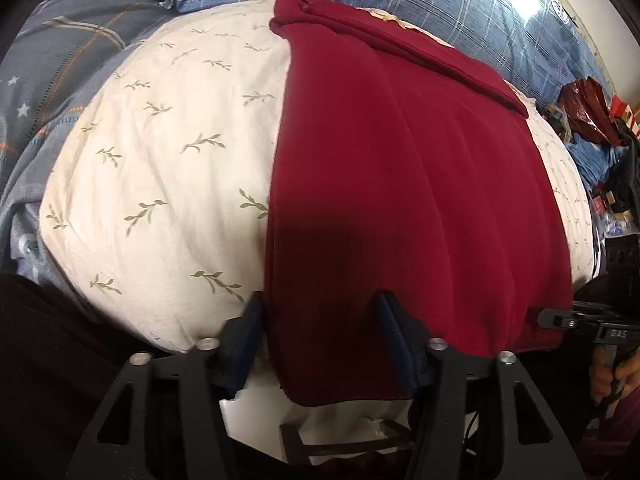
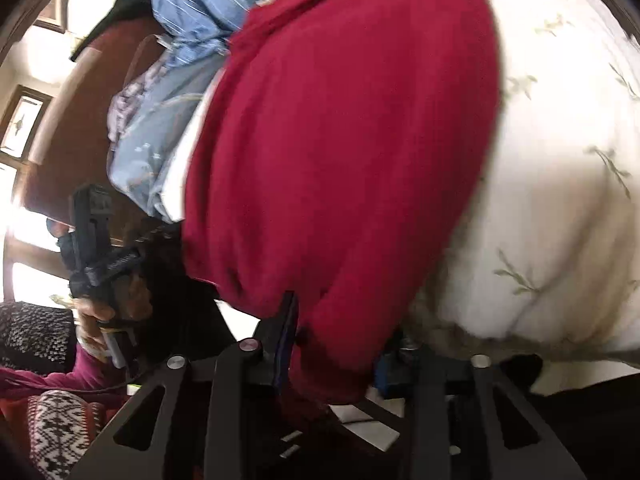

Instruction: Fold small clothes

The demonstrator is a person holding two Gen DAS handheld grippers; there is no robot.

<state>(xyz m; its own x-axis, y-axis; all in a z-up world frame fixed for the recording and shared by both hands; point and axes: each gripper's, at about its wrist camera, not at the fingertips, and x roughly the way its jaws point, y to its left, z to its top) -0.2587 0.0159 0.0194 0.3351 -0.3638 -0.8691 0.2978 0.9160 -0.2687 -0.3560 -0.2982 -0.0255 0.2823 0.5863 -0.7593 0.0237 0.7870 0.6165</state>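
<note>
Red garment over leaf-print pillow

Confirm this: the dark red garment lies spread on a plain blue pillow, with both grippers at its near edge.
Not quite. The dark red garment lies on a cream pillow printed with green leaf sprigs, as the left wrist view shows. The left gripper and right gripper are at its near edge.

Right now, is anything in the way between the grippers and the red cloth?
Nothing visible is. The left gripper already has the near edge of the red cloth between its fingers, and the right gripper has the cloth's edge bunched between its own. The cloth lies on a leaf-print pillow.
</note>
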